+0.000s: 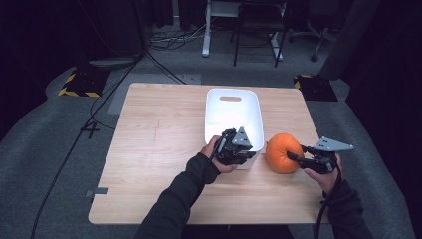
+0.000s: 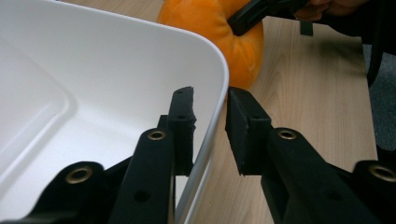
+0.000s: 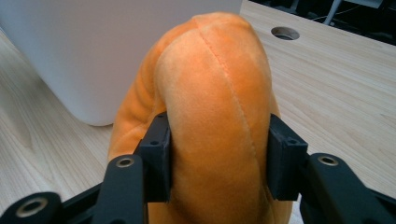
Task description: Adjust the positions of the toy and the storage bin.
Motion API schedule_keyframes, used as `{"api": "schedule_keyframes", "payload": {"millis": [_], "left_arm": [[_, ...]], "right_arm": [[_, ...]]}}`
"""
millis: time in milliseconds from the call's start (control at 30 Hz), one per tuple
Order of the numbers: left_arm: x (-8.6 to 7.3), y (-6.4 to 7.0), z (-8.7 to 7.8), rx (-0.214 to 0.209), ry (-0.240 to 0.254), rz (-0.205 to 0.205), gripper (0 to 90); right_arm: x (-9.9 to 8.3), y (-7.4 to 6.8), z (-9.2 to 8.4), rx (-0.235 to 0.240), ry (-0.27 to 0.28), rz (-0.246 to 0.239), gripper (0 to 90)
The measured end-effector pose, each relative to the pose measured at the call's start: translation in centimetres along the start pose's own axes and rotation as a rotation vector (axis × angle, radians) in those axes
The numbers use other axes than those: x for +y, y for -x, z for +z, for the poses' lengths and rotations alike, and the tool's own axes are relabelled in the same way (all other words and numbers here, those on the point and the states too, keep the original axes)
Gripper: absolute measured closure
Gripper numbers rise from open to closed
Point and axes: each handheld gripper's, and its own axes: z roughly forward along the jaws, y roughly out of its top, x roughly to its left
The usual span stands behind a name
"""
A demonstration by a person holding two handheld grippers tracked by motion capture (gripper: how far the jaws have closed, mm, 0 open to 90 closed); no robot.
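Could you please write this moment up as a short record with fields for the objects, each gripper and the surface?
surface: wooden table
container: white bin, empty as far as can be seen
soft item: orange plush pumpkin, on the table just right of the bin
left gripper: astride the bin's near rim, one jaw inside, one outside, closed on the wall
right gripper: shut on the pumpkin, jaws pressing into its sides
pumpkin in bin: not yet
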Motion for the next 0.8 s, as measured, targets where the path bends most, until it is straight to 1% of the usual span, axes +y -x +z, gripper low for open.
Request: {"api": "schedule_keyframes", "payload": {"millis": [67,100,133,167,200,233,267,300,367,400,467,500,567,600,633,700,733,767,800], "left_arm": [[-0.1,0.1,-0.2,0.000,0.001,0.000,68.7],[-0.1,0.2,-0.4,0.003,0.010,-0.001,68.7],[-0.2,0.2,-0.5,0.009,0.013,0.004,67.6],[-0.2,0.2,-0.7,0.010,0.022,0.000,65.9],[-0.3,0.1,-1.1,0.008,0.019,0.002,65.9],[-0.3,0.2,-1.4,0.006,0.030,0.003,65.7],[-0.4,0.3,-1.6,0.010,0.031,0.006,64.2],[-0.5,0.3,-2.0,0.022,0.039,0.003,63.4],[-0.7,0.4,-2.5,0.030,0.046,0.005,63.0],[-0.8,0.4,-2.8,0.039,0.042,0.003,61.7],[-1.3,0.3,-3.7,0.060,0.057,-0.009,57.5],[-1.5,0.2,-4.1,0.077,0.062,-0.007,56.4],[-1.9,0.1,-4.8,0.095,0.067,-0.025,53.0],[-2.1,0.1,-5.2,0.114,0.067,-0.024,50.6],[-2.1,0.1,-5.2,0.114,0.067,-0.024,48.4],[-2.4,0.1,-5.9,0.137,0.076,-0.026,44.1],[-2.6,0.1,-6.2,0.153,0.081,-0.036,44.1],[-3.0,0.1,-6.9,0.181,0.083,-0.035,39.2],[-3.0,0.1,-6.9,0.181,0.083,-0.035,38.1]], "right_arm": [[0.0,0.0,0.0,0.000,0.000,-0.001,51.7],[0.0,0.0,0.0,0.000,0.000,0.000,51.7],[0.0,0.1,0.0,0.000,-0.002,-0.007,51.7],[0.0,0.1,0.0,0.001,-0.002,-0.006,51.7],[0.0,0.1,0.0,0.001,-0.002,-0.006,51.7],[0.0,0.1,0.0,0.002,-0.002,-0.004,51.7],[0.0,0.0,0.0,0.003,0.001,0.004,51.8],[0.0,0.0,0.0,0.003,0.000,0.004,51.7],[0.0,0.0,0.0,0.002,0.000,0.004,51.8],[0.0,0.0,0.0,0.002,0.000,0.005,51.7],[0.0,0.0,0.0,0.003,0.000,0.006,51.8],[0.0,0.0,0.0,0.003,0.000,0.006,51.7],[0.0,0.0,0.0,0.003,0.000,0.007,51.7],[0.0,0.0,0.0,0.003,0.000,0.008,51.8],[0.0,0.0,0.0,0.003,0.000,0.008,51.8],[-0.1,0.0,0.0,0.003,0.000,0.009,51.8],[-0.1,0.0,0.0,0.003,0.000,0.009,51.8],[-0.1,0.0,0.0,0.003,0.001,0.009,51.8],[-0.1,0.0,0.0,0.003,0.001,0.009,51.8]]}}
